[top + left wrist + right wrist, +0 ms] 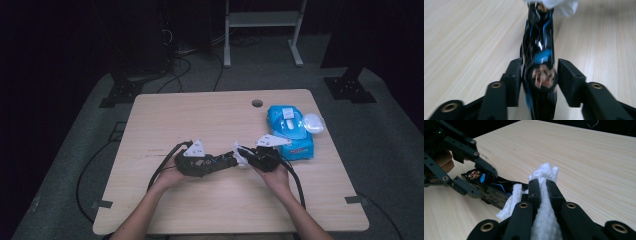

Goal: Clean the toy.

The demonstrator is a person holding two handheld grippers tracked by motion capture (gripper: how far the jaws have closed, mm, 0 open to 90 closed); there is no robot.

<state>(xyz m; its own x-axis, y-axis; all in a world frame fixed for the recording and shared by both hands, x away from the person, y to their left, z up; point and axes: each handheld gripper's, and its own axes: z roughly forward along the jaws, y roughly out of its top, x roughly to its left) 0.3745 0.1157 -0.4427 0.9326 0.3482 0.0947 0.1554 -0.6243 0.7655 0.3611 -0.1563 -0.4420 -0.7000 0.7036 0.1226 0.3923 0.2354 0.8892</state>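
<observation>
Between the jaws of the left gripper [537,80] sits a glossy black object with blue streaks [540,47], long and narrow, running straight away from that gripper over the table [464,37]. The jaws stand partly open on either side of it, close against its flanks; whether the pads actually press on it I cannot tell. Its far end meets a white wipe [559,5]. That wipe [544,195] is pinched in the right gripper [543,187], whose jaws are nearly closed on the cloth, with folds bulging out ahead of the tips and to their left, against the black object [491,183]. From above, both grippers point toward each other, tips almost meeting. Beyond the right gripper [250,156], near it, lies a blue pack of wipes [292,131].
</observation>
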